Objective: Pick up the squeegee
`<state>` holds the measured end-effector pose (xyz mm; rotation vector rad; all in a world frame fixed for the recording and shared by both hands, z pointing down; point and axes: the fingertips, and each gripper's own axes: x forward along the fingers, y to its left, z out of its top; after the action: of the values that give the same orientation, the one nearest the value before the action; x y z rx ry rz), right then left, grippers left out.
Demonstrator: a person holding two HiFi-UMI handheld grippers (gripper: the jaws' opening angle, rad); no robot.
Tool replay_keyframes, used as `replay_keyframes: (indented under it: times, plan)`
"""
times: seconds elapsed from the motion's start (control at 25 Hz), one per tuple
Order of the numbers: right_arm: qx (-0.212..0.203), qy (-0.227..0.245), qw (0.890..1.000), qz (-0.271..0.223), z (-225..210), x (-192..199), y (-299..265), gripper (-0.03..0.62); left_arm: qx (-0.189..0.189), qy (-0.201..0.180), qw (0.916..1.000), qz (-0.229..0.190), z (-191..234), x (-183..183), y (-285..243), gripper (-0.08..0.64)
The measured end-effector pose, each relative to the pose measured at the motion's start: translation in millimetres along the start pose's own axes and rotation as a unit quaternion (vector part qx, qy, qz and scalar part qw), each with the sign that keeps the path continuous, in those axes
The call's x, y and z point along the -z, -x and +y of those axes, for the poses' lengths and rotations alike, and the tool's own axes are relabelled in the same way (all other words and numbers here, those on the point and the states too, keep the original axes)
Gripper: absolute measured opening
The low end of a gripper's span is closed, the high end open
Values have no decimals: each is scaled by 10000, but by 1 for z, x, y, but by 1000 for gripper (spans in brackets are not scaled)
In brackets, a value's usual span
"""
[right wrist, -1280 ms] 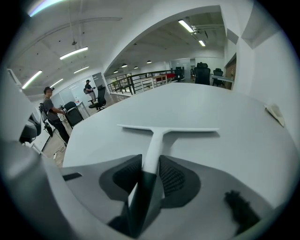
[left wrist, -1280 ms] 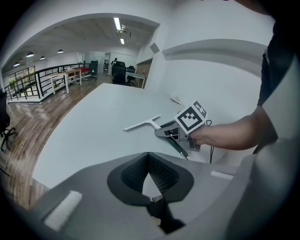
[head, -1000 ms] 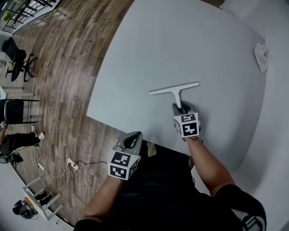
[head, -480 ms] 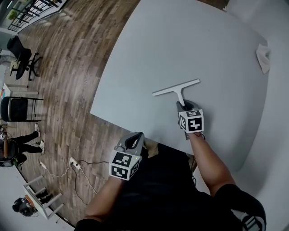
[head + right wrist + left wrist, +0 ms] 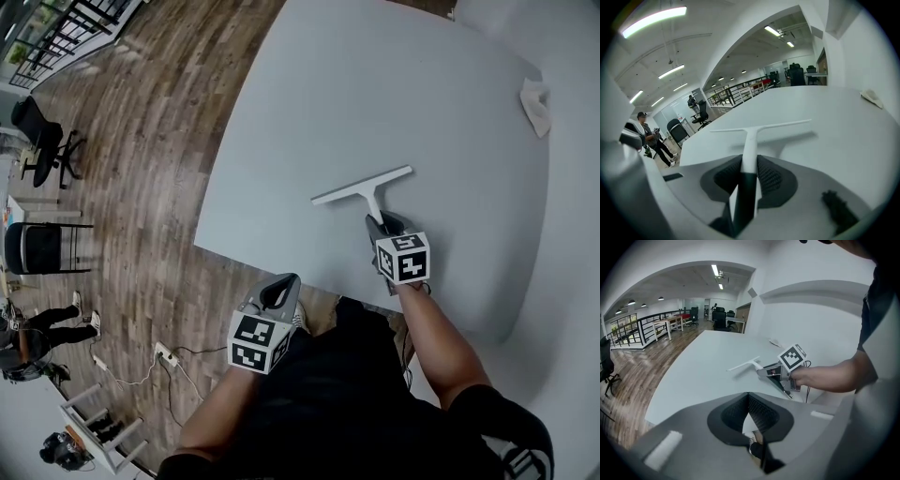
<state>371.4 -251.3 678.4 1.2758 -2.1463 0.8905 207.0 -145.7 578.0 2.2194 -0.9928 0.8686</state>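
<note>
The right tongs (image 5: 749, 166) grip the squeegee (image 5: 364, 187) by the dark end of its handle. Their jaws have just been closing, and the ribbed pads now sit against the handle on both sides. The grip is at the tail of the handle, likely because that was the end nearest the person. It also leaves the long white blade free, straight ahead of the tongs and crosswise to them. The tongs slope downward, in line with the handle, so the pads lie flat along it instead of biting across a corner. Ahead of the right tongs the blade casts a shadow that lies a little apart from it on the pale worktop (image 5: 375, 84). From this I judge that the blade is just off the surface, not resting on it, and the pick-up seems nearly done. Because the blade is long and held from one far end, it could swing if the grip is loose. The left tongs (image 5: 274, 292) are closed on nothing. They hang to the left of the right tongs and nearer the person, off the worktop's near edge, probably because a light tool like this needs one hand only. A white cloth (image 5: 534, 103) lies well beyond the right tongs, near the far edge.
</note>
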Motion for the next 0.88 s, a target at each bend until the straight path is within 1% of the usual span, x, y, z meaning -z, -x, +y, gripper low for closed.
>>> replay_keyframes:
  times: [0.16, 0.32, 0.44, 0.56, 0.76, 0.88]
  plan:
    - [62, -24, 9997, -218, 15, -7, 13, 95, 231, -189, 9995, -52, 1, 1, 4, 8]
    - [221, -129, 9988, -410, 29, -12, 30, 95, 458, -392, 9981, -99, 6, -1, 12, 8]
    - [342, -178, 9978, -547, 48, -12, 42, 95, 612, -564, 9963, -204, 13, -1, 26, 8]
    - [375, -186, 9974, -579, 79, -3, 51, 95, 705, -612, 9952, -299, 21, 7, 43, 8]
    - [335, -68, 9975, -612, 150, 9, 60, 95, 862, -590, 9934, -482, 38, 28, 80, 8]
    - [367, -62, 9970, -684, 185, 10, 70, 95, 967, -630, 9916, -585, 44, 39, 106, 8]
